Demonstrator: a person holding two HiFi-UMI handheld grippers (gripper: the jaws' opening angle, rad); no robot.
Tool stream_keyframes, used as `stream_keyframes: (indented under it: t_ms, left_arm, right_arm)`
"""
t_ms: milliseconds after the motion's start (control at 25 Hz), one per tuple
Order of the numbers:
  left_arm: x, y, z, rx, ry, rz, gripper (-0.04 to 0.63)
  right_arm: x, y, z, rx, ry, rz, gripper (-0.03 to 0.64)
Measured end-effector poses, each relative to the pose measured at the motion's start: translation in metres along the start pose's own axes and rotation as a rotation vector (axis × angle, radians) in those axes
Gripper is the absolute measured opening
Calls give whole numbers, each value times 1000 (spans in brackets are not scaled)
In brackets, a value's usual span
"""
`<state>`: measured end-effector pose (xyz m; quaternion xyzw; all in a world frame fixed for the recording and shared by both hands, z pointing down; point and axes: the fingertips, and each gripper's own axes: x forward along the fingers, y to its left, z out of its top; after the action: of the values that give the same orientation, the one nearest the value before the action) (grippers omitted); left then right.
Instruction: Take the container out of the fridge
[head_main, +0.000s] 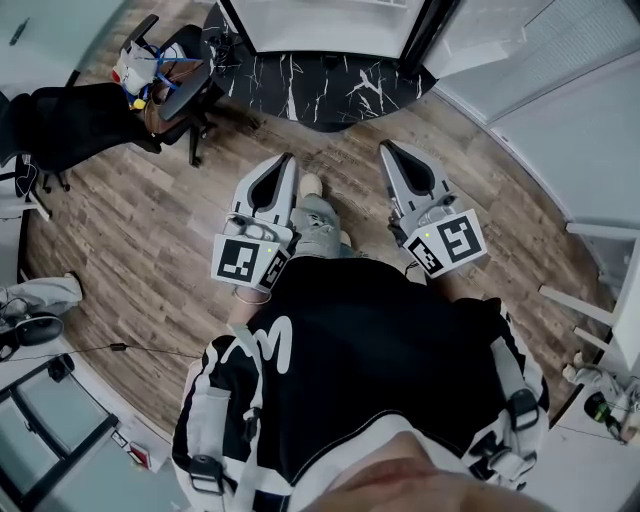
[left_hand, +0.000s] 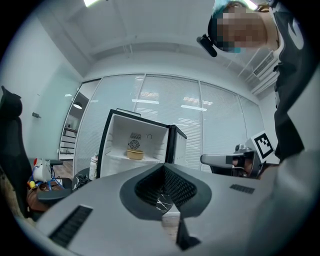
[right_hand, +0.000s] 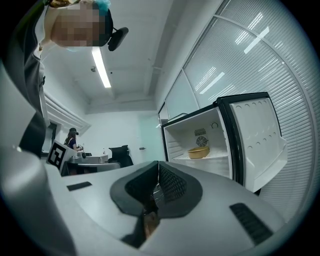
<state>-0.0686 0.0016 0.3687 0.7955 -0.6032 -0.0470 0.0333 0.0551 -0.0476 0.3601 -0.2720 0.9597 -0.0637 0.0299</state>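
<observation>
A small white fridge (left_hand: 135, 142) stands open some way ahead, its door (right_hand: 257, 140) swung to the right. A shallow yellow container (left_hand: 134, 154) sits on its shelf, below a round vent, and the right gripper view shows the container (right_hand: 198, 152) too. My left gripper (left_hand: 163, 166) and right gripper (right_hand: 158, 163) are both shut on nothing and point level toward the fridge, far short of it. In the head view the left gripper (head_main: 285, 162) and right gripper (head_main: 388, 150) are held side by side in front of the person's body.
The fridge base (head_main: 320, 20) rests on a black marble-patterned mat (head_main: 320, 85) on wood flooring. Black office chairs (head_main: 70, 120) stand at the left, one loaded with clutter (head_main: 155, 70). A bottle (left_hand: 93, 167) stands left of the fridge. Glass walls with blinds lie behind.
</observation>
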Motion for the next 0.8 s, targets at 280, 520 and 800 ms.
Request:
stream_keyframes:
  t_ms: [280,520,800]
  left_arm:
    - [24,16,2,-1,-3,-12,9]
    - [50,29,7,-3,-15,-34,9]
    - [76,42,11,-9,-23,-48,9]
  right_arm:
    - [18,-17,2,-2,3,-23,11]
    - [36,-34,8,-10,-1,-43,11]
    - [54,-51,15,-15,-2,-57,11]
